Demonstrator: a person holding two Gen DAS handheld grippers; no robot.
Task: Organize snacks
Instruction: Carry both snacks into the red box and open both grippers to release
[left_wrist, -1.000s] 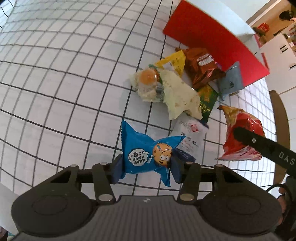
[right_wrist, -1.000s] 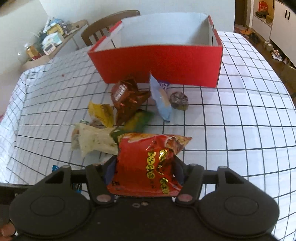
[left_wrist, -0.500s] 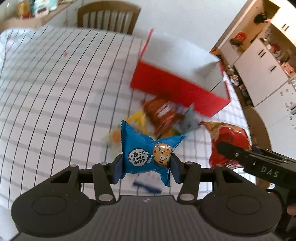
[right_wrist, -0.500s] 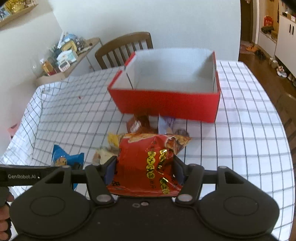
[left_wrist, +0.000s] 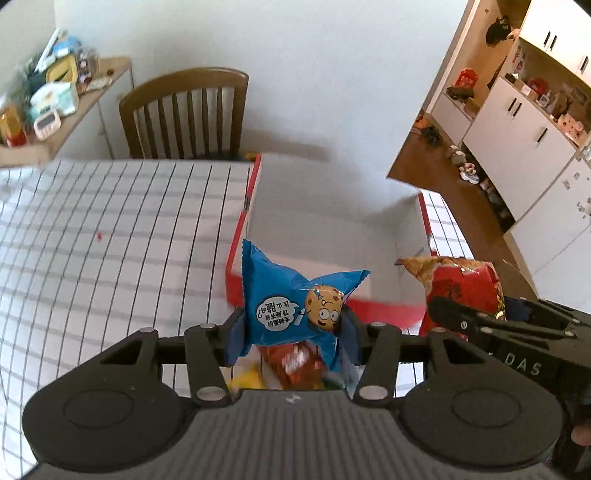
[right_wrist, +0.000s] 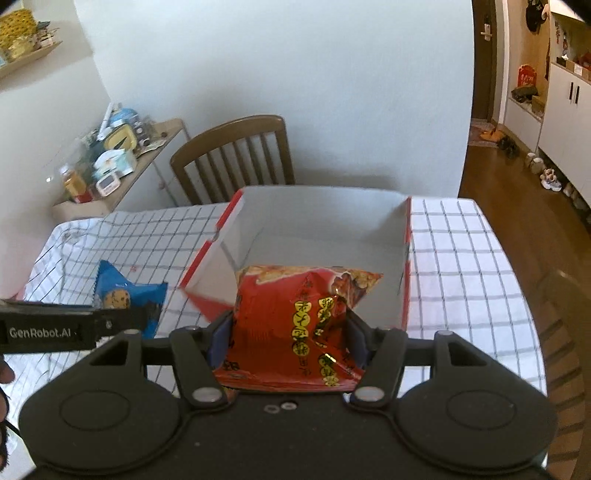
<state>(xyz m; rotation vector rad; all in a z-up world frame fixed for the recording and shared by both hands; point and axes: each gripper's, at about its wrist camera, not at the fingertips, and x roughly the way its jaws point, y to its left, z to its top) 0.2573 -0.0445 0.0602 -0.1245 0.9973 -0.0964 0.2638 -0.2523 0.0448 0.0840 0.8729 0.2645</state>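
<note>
My left gripper (left_wrist: 291, 328) is shut on a blue cookie packet (left_wrist: 291, 306) with a cartoon cookie face, held in the air at the near left corner of the red box (left_wrist: 243, 229). My right gripper (right_wrist: 290, 332) is shut on a red snack bag (right_wrist: 295, 325) with yellow print, lifted in front of the red box (right_wrist: 406, 258), whose white inside looks empty. The right wrist view also catches the blue cookie packet (right_wrist: 125, 295) at left, the left wrist view the red snack bag (left_wrist: 461, 284) at right. An orange-brown packet (left_wrist: 295, 363) and a yellow packet (left_wrist: 247, 378) peek out below the blue one.
The table carries a white checked cloth (right_wrist: 461, 258). A wooden chair (right_wrist: 236, 155) stands behind the box against the wall. A cluttered shelf (right_wrist: 110, 162) is at the far left. Another chair's back (right_wrist: 561, 332) sits at the table's right edge. White cabinets (left_wrist: 528, 144) line the right.
Both grippers rose with their packets and moved toward the red box. The snack pile has dropped below the left view, and the open box top now shows.
</note>
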